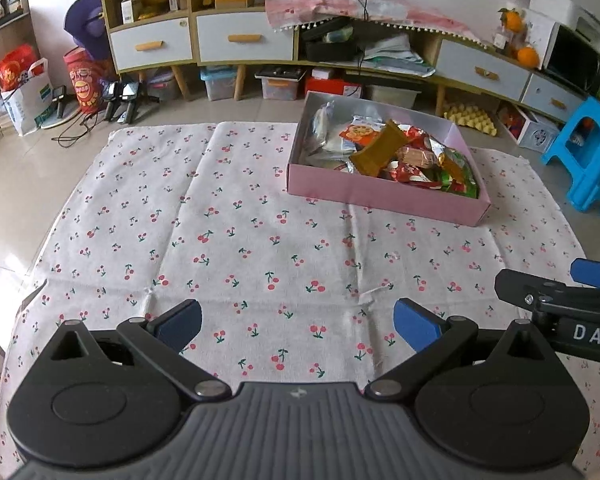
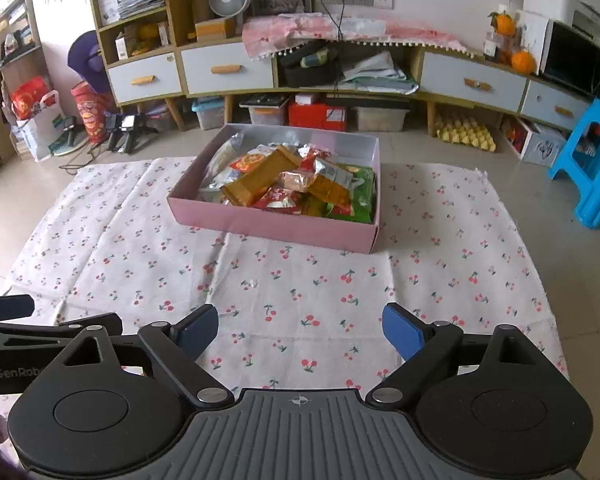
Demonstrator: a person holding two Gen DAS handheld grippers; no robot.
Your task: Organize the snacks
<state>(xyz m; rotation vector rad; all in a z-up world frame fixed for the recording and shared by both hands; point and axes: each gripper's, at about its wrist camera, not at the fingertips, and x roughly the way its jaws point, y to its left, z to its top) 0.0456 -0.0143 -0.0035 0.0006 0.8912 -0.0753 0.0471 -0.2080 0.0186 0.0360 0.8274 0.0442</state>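
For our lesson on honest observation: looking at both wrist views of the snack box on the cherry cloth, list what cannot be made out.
- Snacks at the bottom of the pink box: both views, covered by upper packets and the near wall.
- Print on the brown packet: too small in both.
- Right gripper in the left wrist view: cut off by the right edge.
- Left gripper in the right wrist view: cut off by the left edge.

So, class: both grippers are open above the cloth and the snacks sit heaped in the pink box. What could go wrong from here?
1. The snacks are heaped and overlapping in the pink box, so a grab may lift two packets or spill one.
2. The cloth is creased; nudging the box could bunch it.
3. The left gripper and right gripper hover close together and might collide.
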